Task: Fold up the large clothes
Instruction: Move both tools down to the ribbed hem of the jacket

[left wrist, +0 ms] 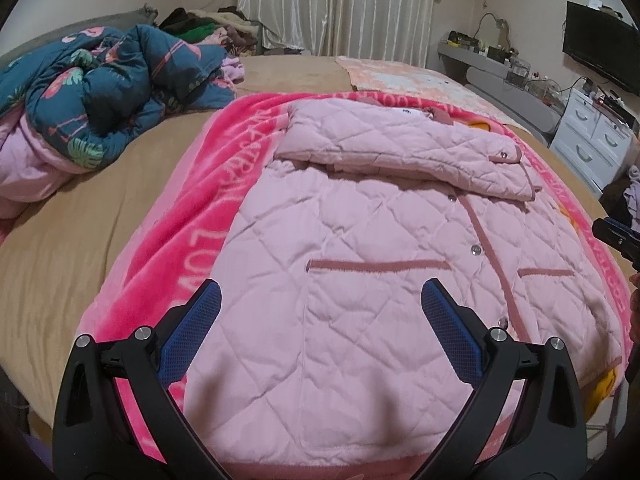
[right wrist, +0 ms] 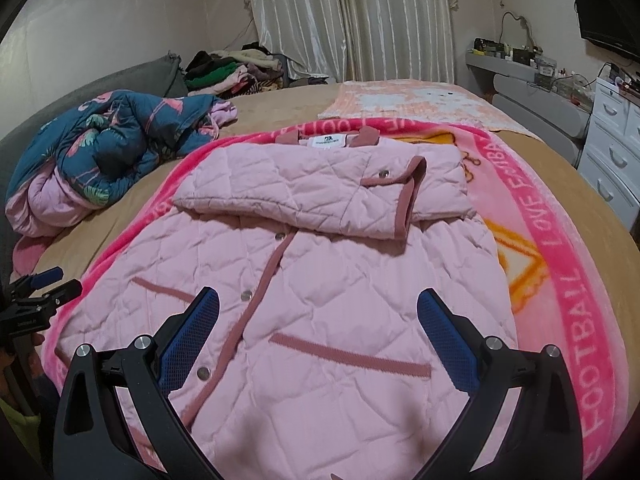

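Both grippers hang over the near hem of the pale pink quilted jacket with dusty-rose trim and metal snaps (left wrist: 360, 240), and neither has hold of anything. The left gripper (left wrist: 322, 292) has its blue-padded fingers (left wrist: 192, 328) spread wide, fabric showing in the gap between them, nothing pinched. Same story on the right gripper (right wrist: 318, 300): fingers (right wrist: 450, 344) wide apart, empty, poised above the jacket's front near the snap placket.

The jacket lies front-up on a bright pink plush blanket with white lettering (right wrist: 568, 292), which is spread on the tan-sheeted bed (left wrist: 72, 216). Both sleeves are folded across the chest, stacked in a band just below the collar (right wrist: 332, 136); the cuff with the rose edging sits on top, towards the right. The lower body is flat, two trimmed pocket slits visible.

Off to the left on the bed, a crumpled teal flamingo-print quilt with a pink lining (left wrist: 100, 92) is heaped well apart from the jacket. Beyond it, a pile of mixed clothes (right wrist: 232, 68) sits by the pale curtains (left wrist: 336, 4). A white chest of drawers (right wrist: 612, 152) stands to the right.
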Demonstrator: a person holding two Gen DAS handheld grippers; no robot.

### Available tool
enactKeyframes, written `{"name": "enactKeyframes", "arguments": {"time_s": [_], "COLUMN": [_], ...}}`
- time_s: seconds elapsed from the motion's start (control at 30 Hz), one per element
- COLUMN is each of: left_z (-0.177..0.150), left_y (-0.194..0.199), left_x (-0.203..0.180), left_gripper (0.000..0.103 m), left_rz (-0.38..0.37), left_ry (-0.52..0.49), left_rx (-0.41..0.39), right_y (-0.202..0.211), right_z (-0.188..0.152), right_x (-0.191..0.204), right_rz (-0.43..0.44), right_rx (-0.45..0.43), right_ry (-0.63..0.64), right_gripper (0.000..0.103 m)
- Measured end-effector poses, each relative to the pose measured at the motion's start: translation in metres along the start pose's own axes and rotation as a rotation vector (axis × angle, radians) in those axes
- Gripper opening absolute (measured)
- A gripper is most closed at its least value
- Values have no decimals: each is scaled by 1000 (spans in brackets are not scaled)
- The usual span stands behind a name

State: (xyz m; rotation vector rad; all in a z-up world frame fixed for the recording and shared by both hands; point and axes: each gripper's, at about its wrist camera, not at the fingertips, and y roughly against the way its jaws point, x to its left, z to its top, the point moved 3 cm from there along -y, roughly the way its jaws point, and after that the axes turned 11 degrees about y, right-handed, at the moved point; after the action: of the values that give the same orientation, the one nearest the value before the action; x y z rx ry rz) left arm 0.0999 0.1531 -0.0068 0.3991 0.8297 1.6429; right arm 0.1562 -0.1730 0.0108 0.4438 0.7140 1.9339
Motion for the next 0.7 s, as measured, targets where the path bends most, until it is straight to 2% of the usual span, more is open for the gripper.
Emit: {"name": "enactKeyframes", "arguments": {"time_s": [0.5,0.7], "left_z": [-32,-40], "left_y": [-9,-23], "left_x": [22,37], "left_gripper": [94,94], "left_rz": [78,102], "left_ry": [39,86], "left_rx": [127,222], "right_y": [5,10], "right_z": [-32,-44], "right_x": [9,5], "right_rz": [52,58], "right_rx": [64,80], "right_ry": [35,34], "right_gripper": [99,99]}}
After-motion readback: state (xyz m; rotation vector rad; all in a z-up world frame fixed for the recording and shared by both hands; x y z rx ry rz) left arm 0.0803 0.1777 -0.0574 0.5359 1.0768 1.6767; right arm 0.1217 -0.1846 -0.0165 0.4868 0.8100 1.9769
